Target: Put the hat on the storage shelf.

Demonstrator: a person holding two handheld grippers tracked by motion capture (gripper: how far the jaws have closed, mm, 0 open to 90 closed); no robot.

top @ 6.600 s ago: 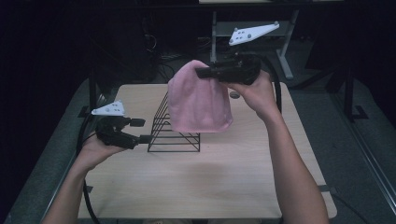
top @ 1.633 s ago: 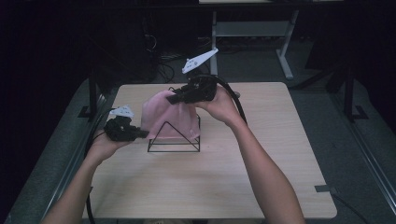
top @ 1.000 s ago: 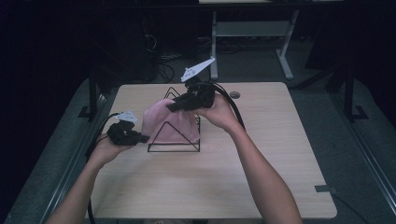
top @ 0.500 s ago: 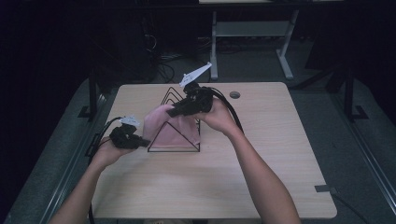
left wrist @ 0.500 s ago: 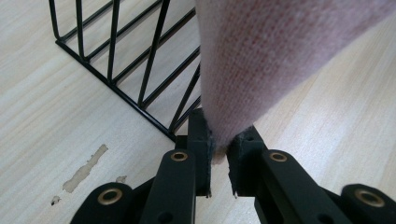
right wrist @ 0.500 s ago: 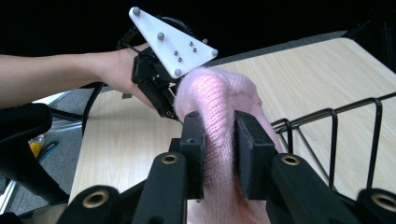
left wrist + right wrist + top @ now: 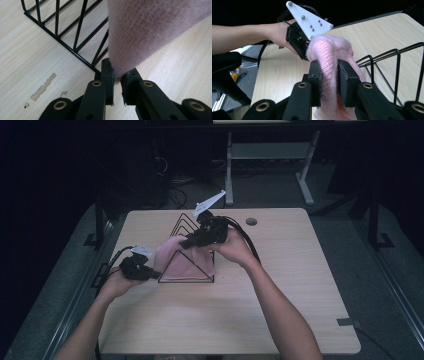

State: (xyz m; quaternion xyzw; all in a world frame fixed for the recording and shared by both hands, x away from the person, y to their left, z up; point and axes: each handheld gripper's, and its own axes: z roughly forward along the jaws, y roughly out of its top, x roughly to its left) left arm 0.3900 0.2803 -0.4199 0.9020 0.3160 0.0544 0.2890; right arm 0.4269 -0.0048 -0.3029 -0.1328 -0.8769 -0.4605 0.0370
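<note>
Right gripper view: knit (image 7: 329, 65) between claw (image 7: 329, 86) pads.

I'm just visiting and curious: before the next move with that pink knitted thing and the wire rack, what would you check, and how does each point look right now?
1. Left gripper pinching the pink knitted cloth: ok, its jaws are closed on an edge of the fabric.
2. Right gripper holding the cloth: ok, a bunched fold sits clamped between its jaws.
3. Black wire rack standing flat on the table: ok, its base bar lies on the wood.
4. Cloth free of the rack's wires: cannot tell, the fabric lies against them.
5. Grippers apart from each other: ok, they hold opposite ends.
</note>
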